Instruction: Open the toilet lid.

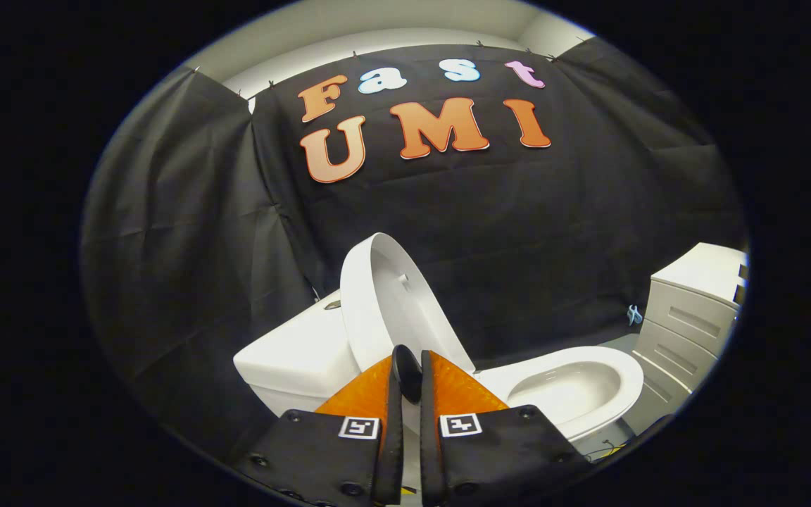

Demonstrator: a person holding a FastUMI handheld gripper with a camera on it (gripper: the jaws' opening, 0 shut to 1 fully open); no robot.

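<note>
Toilet [581, 394] with lid [384, 303] raised, gripper [405, 377] nearly shut just in front.
Cistern [300, 359] sits behind the lid; the lid stands close to upright against it, inner face showing. Bowl is open and looks empty. Cabinet [694, 317] with drawers stands beside the bowl, partly cut off. Gripper fingers are almost together with a narrow gap, tips at the lid's lower edge; can't tell whether they pinch it. Small square marker [359, 427] on each finger, no legible text.
</note>
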